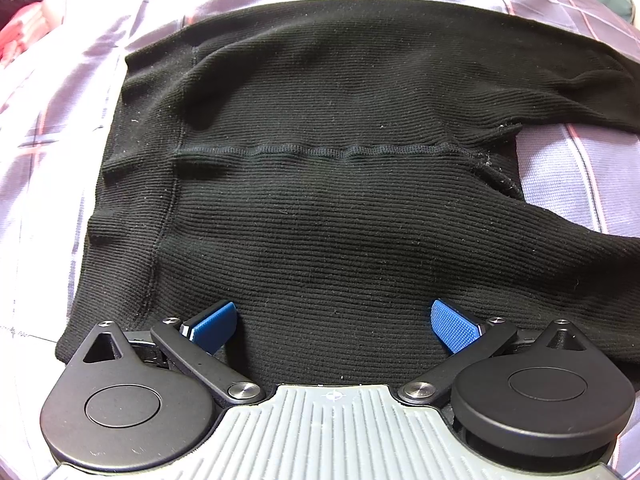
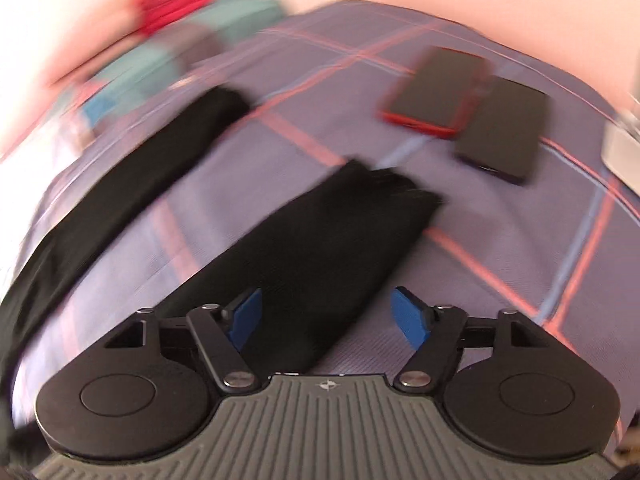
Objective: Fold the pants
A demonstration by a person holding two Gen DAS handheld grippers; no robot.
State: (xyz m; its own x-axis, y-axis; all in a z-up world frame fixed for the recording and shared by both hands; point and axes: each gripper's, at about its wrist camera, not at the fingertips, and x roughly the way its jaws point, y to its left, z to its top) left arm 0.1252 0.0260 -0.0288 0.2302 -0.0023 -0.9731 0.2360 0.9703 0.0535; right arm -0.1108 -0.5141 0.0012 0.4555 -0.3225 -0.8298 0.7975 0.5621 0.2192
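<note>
I see a lilac plaid bedsheet point(image 1: 52, 128) with pink and blue lines spread under everything. On it the black ribbed knit pants point(image 1: 340, 200) lie flat, waist end under my left camera with a stitched seam running across, and both legs stretch away across the sheet in my right view point(image 2: 320, 248), well apart from each other. My left gripper point(image 1: 335, 328) hangs over the waist fabric with blue pads spread wide, gripping nothing. My right gripper point(image 2: 328, 316) is above the nearer leg, fairly wide, nothing pinched. Beyond lie a red-cased phone point(image 2: 434, 92) and a dark phone point(image 2: 504, 130), edges touching; that view is blurred.
</note>
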